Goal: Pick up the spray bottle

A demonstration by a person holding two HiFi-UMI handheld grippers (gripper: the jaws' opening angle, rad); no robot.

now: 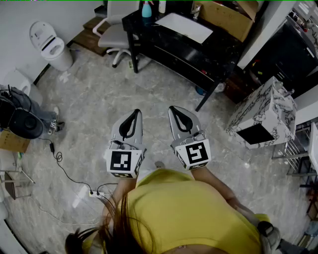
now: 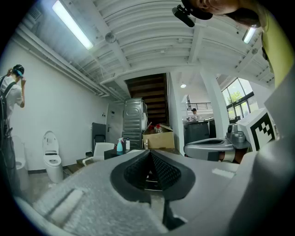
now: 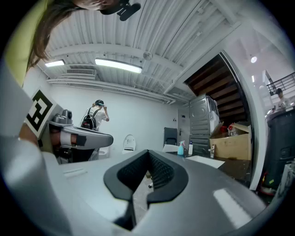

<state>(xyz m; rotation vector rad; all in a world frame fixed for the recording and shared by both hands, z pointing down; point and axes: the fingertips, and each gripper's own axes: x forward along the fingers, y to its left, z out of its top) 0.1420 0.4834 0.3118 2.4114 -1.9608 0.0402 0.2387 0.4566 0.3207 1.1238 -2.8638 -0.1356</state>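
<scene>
1. Two grippers are held level, side by side, over the floor: the left gripper (image 1: pixel 135 114) and the right gripper (image 1: pixel 174 110). Both pairs of jaws are closed together, with nothing between them.
2. One blue spray bottle (image 1: pixel 146 9) is seen upright at the far side of the one black desk (image 1: pixel 166 49), well apart from both grippers.
3. One white bottle (image 1: pixel 162 6) stands just beside it. One sheet (image 1: pixel 185 26) and one cardboard box (image 1: pixel 223 17) also lie on the desk.
4. One chair (image 1: pixel 117 34), one toilet (image 1: pixel 52 47) and one marbled box (image 1: pixel 268 111) are counted on the floor.
</scene>
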